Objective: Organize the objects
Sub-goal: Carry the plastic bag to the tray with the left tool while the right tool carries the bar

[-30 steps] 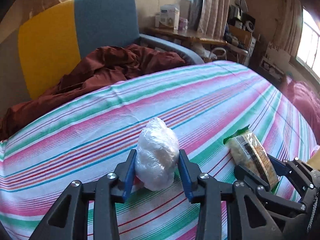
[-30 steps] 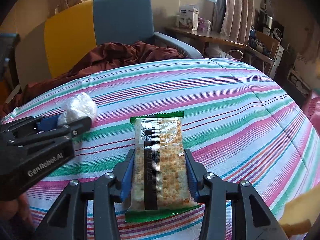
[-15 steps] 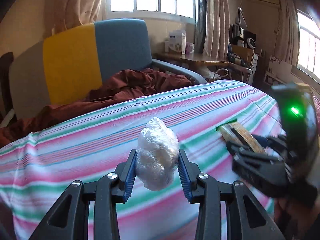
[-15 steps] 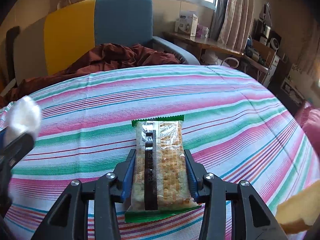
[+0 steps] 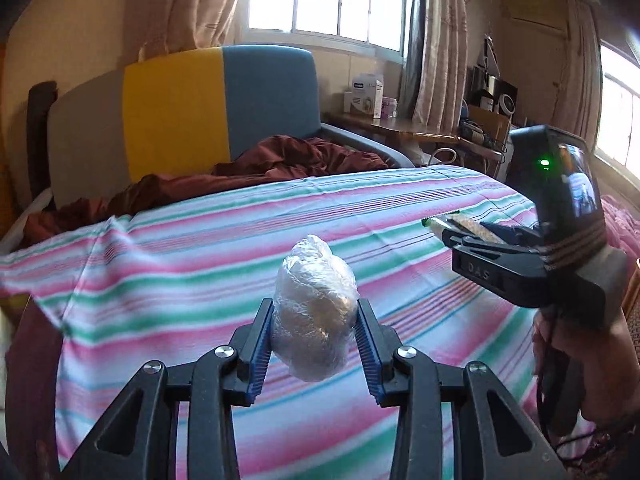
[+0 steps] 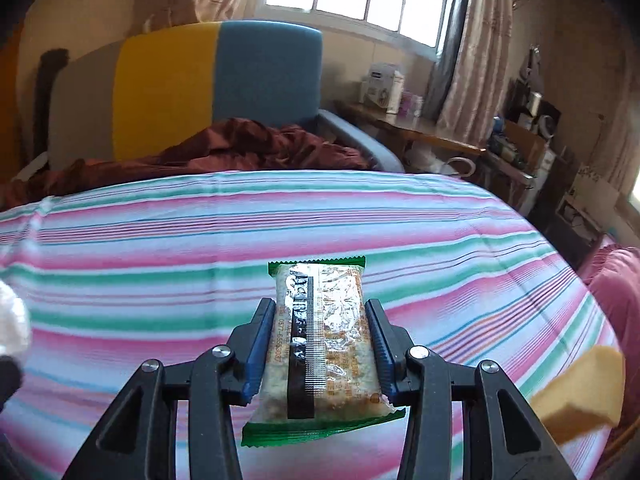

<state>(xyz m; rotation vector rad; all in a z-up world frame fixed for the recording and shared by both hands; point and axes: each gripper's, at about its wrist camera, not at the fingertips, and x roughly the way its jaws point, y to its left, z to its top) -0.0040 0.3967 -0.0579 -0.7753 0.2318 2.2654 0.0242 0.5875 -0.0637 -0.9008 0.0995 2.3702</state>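
My left gripper (image 5: 314, 340) is shut on a white lump wrapped in clear plastic (image 5: 314, 312) and holds it in the air above the striped tablecloth (image 5: 200, 248). My right gripper (image 6: 320, 344) is shut on a cracker packet with green ends (image 6: 322, 336), also lifted off the cloth (image 6: 160, 248). In the left wrist view the right gripper (image 5: 452, 232) is at the right with the packet (image 5: 460, 224) sticking out of it. The wrapped lump shows at the left edge of the right wrist view (image 6: 12, 320).
A yellow and blue armchair (image 5: 216, 104) with a dark red cloth (image 5: 272, 160) on it stands behind the table. A cluttered wooden desk (image 5: 420, 132) is at the back right. A yellow block (image 6: 580, 392) shows at the lower right. A pink cushion (image 6: 616, 280) lies right.
Both grippers have lifted their objects off the tablecloth and pulled back and up. The table now looks lower and farther in both views.
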